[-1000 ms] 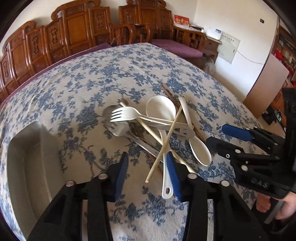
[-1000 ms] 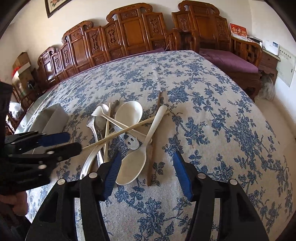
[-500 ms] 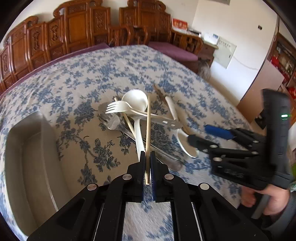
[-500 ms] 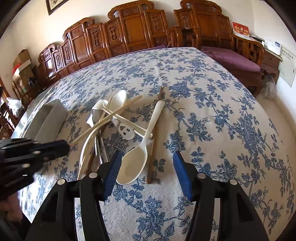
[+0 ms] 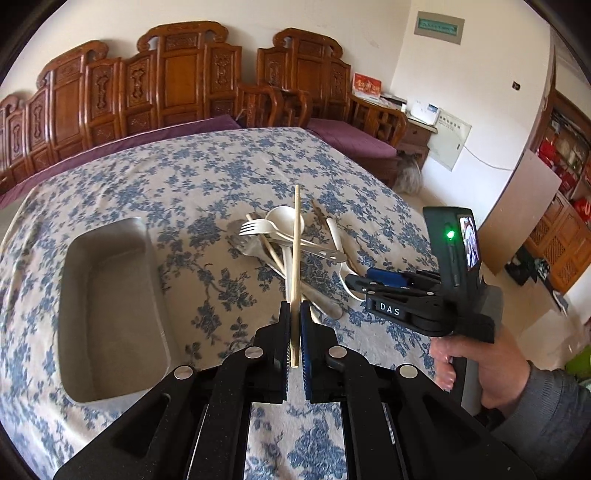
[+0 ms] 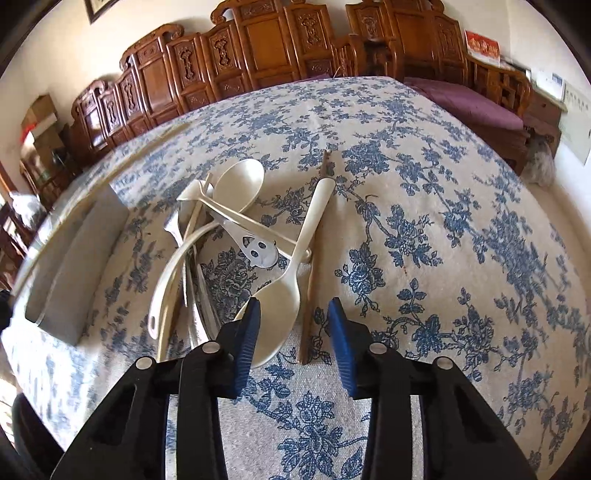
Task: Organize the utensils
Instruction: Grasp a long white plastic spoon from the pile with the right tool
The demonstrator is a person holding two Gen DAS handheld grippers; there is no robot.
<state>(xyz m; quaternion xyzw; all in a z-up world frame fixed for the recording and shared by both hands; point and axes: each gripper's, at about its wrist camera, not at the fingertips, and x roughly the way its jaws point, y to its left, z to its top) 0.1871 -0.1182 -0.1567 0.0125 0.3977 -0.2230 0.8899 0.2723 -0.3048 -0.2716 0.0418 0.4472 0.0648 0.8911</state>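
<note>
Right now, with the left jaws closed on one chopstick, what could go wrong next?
1. The left gripper pinches the light chopstick near one end only, so it may pivot or slip on the way to the grey tray.
2. The right gripper is open over the white spoon and the dark chopstick; closing might catch both.

White capitals "DAS" show on a small black label on the black right gripper (image 5: 360,282). The green wall plaque (image 5: 439,27) and red card (image 5: 366,85) stay unreadable.
</note>
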